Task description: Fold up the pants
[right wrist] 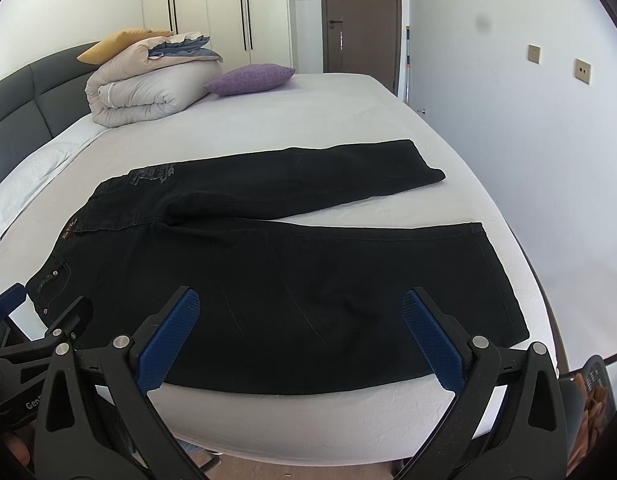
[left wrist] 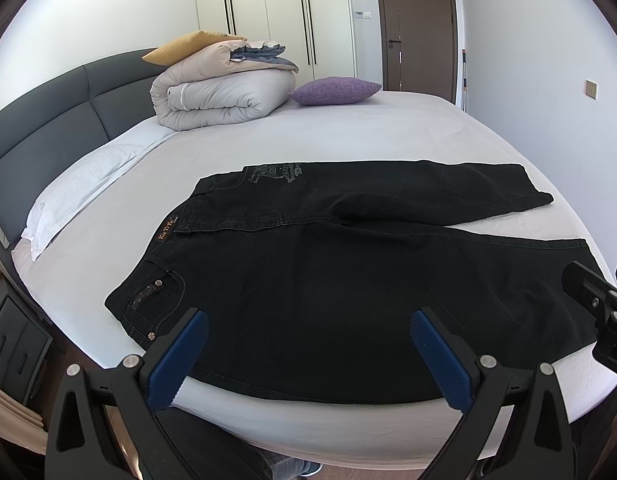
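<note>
Black jeans [left wrist: 328, 280] lie spread flat on the bed [left wrist: 348, 136], on the white sheet, along the near edge. The waistband points toward the headboard [left wrist: 48, 128]; the two legs run toward the foot of the bed. The near leg lies parallel to the near edge and almost reaches it. The far leg angles away toward the middle of the bed, so a wedge of bare sheet shows between the two hems. A tan waist patch [left wrist: 167, 230] and pale printing on the far hip [left wrist: 276, 174] are visible; the text is too small to read.

Left hand-held gripper [left wrist: 308, 330]: released, jaws spread wide, blue pads [left wrist: 176, 360] empty. It hangs over the near edge of the bed, above the hip and thigh portion of the near leg. Whether it is above the cloth or touching it cannot be told.

Right hand-held gripper [right wrist: 300, 318]: likewise released, jaws wide, nothing between the blue pads [right wrist: 432, 340]. It hangs over the near edge above the lower portion of the near leg, toward the hem [right wrist: 496, 276].

Each gripper shows in the other's view, side by side along the near edge.

At the far headboard corner: a folded beige duvet [left wrist: 224, 96] with a mustard cushion [left wrist: 184, 46] behind it, and a purple cushion [left wrist: 334, 90] just beside the duvet. A white pillow [left wrist: 84, 184] lies along the headboard edge. White wardrobe doors [left wrist: 284, 12] and a brown door [left wrist: 418, 24] stand beyond the bed.
</note>
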`<state>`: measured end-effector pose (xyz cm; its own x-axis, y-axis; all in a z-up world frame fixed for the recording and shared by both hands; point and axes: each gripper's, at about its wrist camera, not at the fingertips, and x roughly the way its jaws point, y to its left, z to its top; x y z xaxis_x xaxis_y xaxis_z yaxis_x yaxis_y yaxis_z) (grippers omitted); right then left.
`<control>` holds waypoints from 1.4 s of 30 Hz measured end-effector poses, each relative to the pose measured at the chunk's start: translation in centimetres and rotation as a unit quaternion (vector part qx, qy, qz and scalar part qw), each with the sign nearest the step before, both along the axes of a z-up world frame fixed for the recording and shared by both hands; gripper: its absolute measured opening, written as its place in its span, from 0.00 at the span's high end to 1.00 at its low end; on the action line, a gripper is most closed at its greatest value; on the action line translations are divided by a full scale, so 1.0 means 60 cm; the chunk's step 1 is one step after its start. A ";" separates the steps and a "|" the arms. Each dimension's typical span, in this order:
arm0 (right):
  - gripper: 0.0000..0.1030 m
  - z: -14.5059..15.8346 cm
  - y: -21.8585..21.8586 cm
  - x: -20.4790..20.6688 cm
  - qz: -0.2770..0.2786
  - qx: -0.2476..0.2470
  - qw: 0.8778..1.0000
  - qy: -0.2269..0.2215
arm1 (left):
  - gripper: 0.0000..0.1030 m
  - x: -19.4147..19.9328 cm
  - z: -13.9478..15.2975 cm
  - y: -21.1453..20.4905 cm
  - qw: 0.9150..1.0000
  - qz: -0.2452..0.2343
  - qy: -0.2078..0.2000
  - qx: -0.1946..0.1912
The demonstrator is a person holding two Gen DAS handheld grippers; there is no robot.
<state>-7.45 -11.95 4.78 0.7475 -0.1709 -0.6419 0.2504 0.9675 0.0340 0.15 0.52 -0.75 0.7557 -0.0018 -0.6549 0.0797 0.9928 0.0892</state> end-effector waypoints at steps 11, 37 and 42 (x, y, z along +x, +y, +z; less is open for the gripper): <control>0.00 0.001 -0.001 -0.002 0.000 0.000 1.000 0.000 | 0.00 0.000 -0.001 0.000 1.000 0.000 0.000 -0.001; 0.00 0.001 -0.005 -0.001 0.000 0.002 1.000 0.004 | 0.00 -0.001 -0.007 0.001 1.000 0.001 0.003 -0.002; 0.00 -0.001 -0.004 0.002 0.001 0.003 1.000 0.006 | 0.00 -0.002 -0.011 0.002 1.000 0.001 0.003 -0.003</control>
<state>-7.32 -12.20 4.69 0.7406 -0.1665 -0.6510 0.2493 0.9678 0.0361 0.06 0.63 -1.39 0.7517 -0.0044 -0.6595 0.0778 0.9936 0.0820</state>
